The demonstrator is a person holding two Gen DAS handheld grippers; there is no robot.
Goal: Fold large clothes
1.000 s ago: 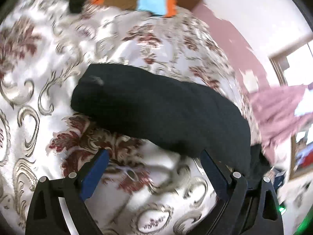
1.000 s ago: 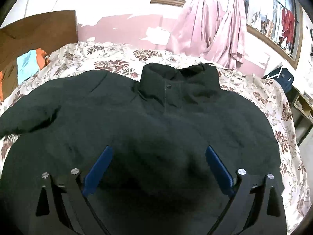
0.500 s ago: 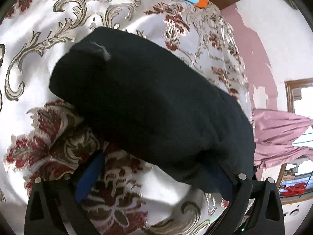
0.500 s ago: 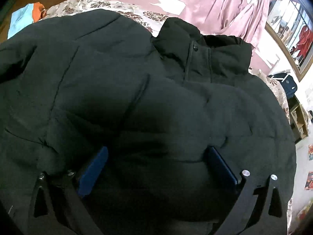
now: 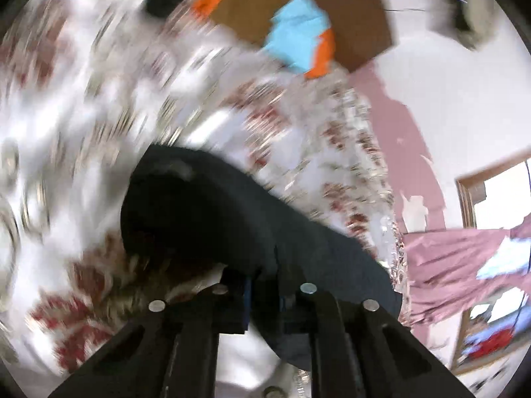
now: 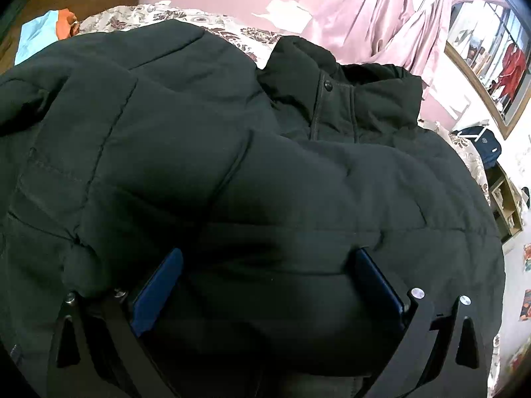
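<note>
A large black padded jacket (image 6: 265,172) lies spread on the bed, collar (image 6: 348,99) toward the far wall. My right gripper (image 6: 265,285) is open, its blue pads pressed down on the jacket's lower body. In the left wrist view, which is motion-blurred, the jacket's black sleeve (image 5: 205,219) is lifted off the floral bedspread (image 5: 83,132). My left gripper (image 5: 264,293) is shut on the sleeve, with dark fabric pinched between its fingers.
Blue and orange clothes (image 5: 298,43) lie against the brown headboard (image 5: 332,6). Pink curtains (image 6: 381,16) and a window hang beyond the bed. A dark bag (image 6: 484,139) and a shelf stand at the right side of the bed.
My left gripper has closed on the sleeve and raised it; the view swung upward. My right gripper has moved lower onto the jacket body and stays open.
</note>
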